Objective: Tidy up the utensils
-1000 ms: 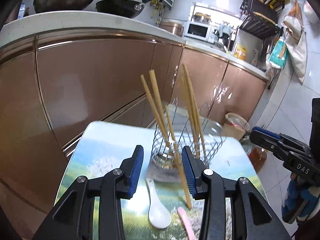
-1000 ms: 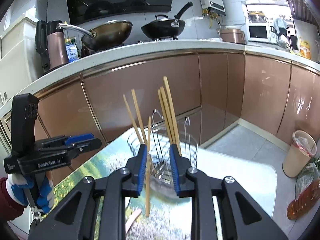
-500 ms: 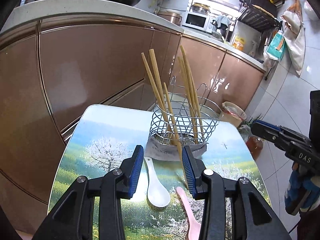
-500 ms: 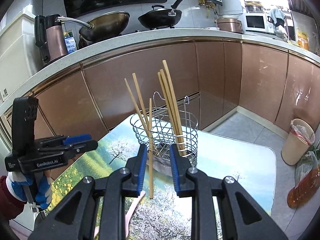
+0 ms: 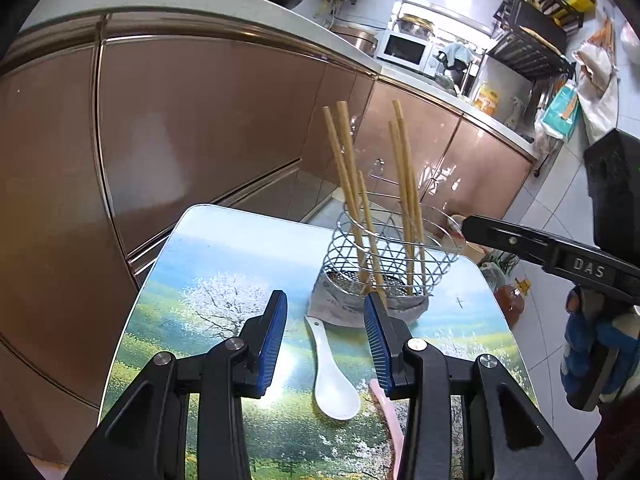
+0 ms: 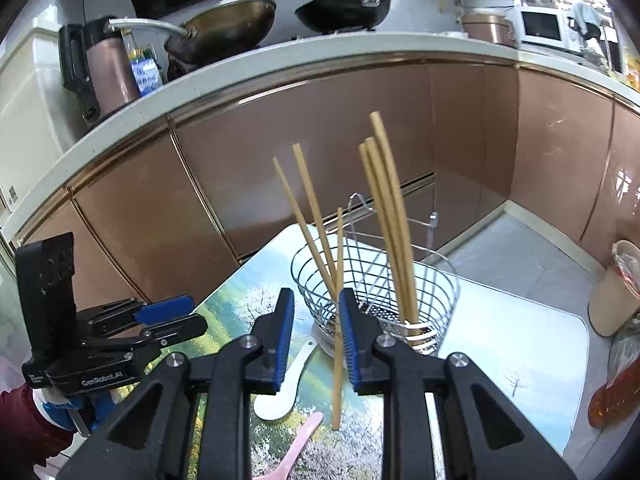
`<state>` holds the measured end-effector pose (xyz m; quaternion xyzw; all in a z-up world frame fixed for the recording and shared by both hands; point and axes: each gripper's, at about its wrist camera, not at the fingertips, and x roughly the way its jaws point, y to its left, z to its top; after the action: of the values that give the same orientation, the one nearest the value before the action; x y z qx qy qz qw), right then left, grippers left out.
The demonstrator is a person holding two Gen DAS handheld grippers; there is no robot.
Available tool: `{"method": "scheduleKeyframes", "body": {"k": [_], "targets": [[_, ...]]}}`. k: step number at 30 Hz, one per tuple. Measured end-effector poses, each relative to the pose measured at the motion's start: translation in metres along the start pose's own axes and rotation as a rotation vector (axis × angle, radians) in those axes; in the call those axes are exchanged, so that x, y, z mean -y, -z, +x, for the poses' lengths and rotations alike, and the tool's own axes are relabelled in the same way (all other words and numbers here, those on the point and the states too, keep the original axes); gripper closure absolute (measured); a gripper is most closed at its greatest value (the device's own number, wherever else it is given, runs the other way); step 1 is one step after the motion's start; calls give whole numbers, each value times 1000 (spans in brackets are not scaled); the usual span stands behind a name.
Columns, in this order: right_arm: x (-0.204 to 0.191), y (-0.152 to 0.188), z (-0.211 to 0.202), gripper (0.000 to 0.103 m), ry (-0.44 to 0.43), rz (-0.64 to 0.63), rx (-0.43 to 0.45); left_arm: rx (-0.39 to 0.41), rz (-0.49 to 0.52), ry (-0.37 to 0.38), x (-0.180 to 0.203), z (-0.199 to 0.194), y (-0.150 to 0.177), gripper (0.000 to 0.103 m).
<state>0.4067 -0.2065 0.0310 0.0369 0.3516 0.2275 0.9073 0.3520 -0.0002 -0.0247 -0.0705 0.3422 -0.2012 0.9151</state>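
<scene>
A wire basket (image 5: 400,248) (image 6: 436,292) stands on the picture-printed table (image 5: 224,264) and holds several upright chopsticks (image 5: 406,184) (image 6: 384,200). One more chopstick (image 5: 366,216) (image 6: 338,380) leans on the basket's outside, its foot by a pink spoon (image 5: 386,412) (image 6: 298,444). A white spoon (image 5: 330,384) (image 6: 280,392) lies flat in front of the basket. My left gripper (image 5: 326,336) (image 6: 188,318) hovers open over the white spoon, gripping nothing. My right gripper (image 6: 316,332) has a narrow gap; the leaning chopstick shows beside its right pad, beyond it and not gripped.
A grey cloth (image 5: 340,308) lies under the basket. Brown cabinet doors (image 5: 200,128) run close behind the table. On the floor to the right stand a waste bin (image 6: 616,288) and an orange bottle (image 6: 612,392). A gloved hand (image 5: 592,356) holds the right gripper.
Both grippers have drawn back from the basket, which now sits farther off. In the right wrist view the leaning chopstick has slid from the left pad's side to the right pad's.
</scene>
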Motion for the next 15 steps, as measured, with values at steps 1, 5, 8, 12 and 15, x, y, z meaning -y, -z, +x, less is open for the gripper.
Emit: {"method": "scheduleKeyframes", "body": {"k": [1, 5, 8, 12, 15], "targets": [[0, -4, 6, 81, -1, 1, -11, 1, -7, 1, -3, 1, -1, 64], [2, -10, 13, 81, -5, 10, -12, 2, -22, 10, -8, 3, -1, 64], [3, -8, 11, 81, -8, 10, 0, 1, -22, 30, -7, 5, -5, 64], [10, -9, 12, 81, -8, 14, -18, 4, -28, 39, -2, 10, -13, 64], [14, -18, 24, 81, -27, 16, -65, 6, -36, 46, 2, 11, -14, 64]]}}
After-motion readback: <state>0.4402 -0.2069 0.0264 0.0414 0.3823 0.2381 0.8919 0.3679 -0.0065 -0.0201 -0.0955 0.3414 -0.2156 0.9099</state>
